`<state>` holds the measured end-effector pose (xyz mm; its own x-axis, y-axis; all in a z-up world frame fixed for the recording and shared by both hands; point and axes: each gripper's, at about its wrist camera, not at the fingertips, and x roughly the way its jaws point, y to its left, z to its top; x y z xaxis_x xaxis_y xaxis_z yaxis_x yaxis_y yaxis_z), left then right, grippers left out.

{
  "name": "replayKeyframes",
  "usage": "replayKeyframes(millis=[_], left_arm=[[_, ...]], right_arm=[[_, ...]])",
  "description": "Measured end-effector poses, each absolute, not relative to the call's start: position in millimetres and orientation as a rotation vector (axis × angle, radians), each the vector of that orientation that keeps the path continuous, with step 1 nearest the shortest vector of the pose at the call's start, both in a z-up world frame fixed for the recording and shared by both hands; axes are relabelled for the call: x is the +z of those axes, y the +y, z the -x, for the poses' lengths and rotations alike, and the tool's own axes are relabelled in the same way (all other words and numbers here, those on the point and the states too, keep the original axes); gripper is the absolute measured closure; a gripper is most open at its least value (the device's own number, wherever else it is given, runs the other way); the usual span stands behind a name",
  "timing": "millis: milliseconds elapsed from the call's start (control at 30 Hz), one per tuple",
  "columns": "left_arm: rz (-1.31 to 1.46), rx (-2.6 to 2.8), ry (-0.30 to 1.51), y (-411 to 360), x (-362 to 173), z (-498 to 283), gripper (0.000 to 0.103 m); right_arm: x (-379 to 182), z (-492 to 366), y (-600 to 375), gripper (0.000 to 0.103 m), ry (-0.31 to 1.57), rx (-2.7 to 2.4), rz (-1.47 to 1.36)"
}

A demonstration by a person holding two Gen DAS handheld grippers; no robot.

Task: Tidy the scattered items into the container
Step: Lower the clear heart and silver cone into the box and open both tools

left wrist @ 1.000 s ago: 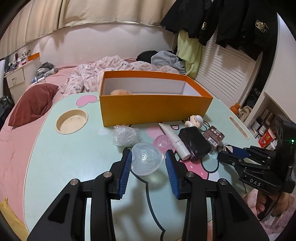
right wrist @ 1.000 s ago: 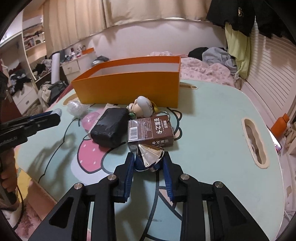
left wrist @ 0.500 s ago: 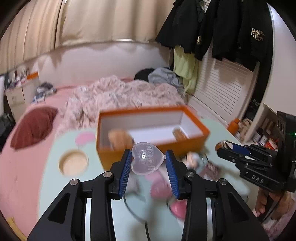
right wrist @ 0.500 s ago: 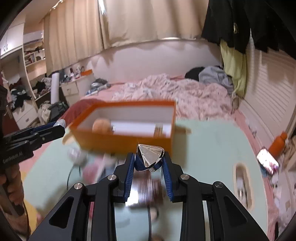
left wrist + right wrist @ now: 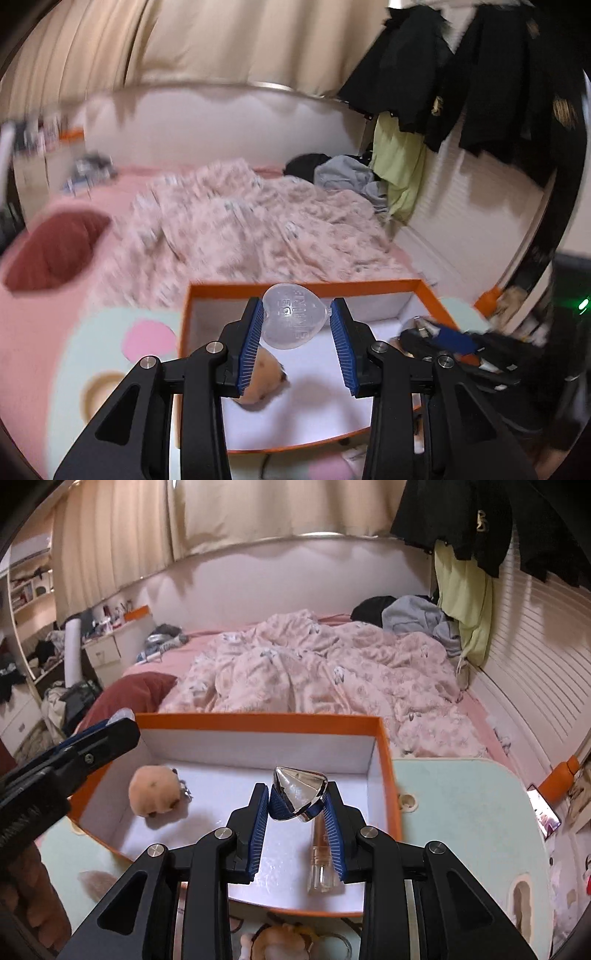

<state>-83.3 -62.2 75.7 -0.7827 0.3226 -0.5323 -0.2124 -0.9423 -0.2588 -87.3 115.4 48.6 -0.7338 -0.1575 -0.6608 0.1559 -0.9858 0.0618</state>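
My left gripper [image 5: 296, 320] is shut on a clear heart-shaped plastic case [image 5: 293, 320] and holds it above the open orange box [image 5: 306, 286]. My right gripper [image 5: 297, 800] is shut on a shiny silver and blue cone-shaped item [image 5: 298, 797], also above the orange box [image 5: 258, 726]. Inside the box lie a tan plush toy [image 5: 153, 792] and a clear perfume bottle [image 5: 320, 860]. The plush toy also shows in the left wrist view [image 5: 263, 382]. The right gripper shows at the right of the left wrist view [image 5: 443, 338]; the left gripper shows at the left of the right wrist view [image 5: 74, 753].
The box stands on a mint-green table [image 5: 461, 812] with pink cartoon prints. A small figurine [image 5: 275, 941] lies at the table's near edge below the box. Behind is a bed with a pink quilt [image 5: 314, 672]. Clothes hang at the right [image 5: 402, 173].
Both grippers have risen from the table with their items and moved forward over the orange box. The view now looks down into the box.
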Motion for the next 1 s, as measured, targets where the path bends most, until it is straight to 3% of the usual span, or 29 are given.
replayKeyframes(millis=[167, 667, 800, 1000], left_arm=[[0.881, 2.735, -0.17, -54.8, 68.7, 83.2, 0.064], [0.911, 2.731, -0.187, -54.0, 58.7, 84.9, 0.063], [0.872, 2.761, -0.212, -59.9, 61.8, 82.1, 0.056], [0.862, 2.765, -0.191, -59.5, 60.5, 78.8, 0.052]], right_arm=[[43.8, 88.1, 111.3, 0.074, 0.052, -2.8, -1.059], [45.9, 86.2, 111.5, 0.074, 0.04, -2.795, -1.025], [47.4, 83.4, 109.1, 0.06, 0.038, -2.796, -1.01], [50.9, 79.9, 106.6, 0.055, 0.025, -2.788, -0.974]])
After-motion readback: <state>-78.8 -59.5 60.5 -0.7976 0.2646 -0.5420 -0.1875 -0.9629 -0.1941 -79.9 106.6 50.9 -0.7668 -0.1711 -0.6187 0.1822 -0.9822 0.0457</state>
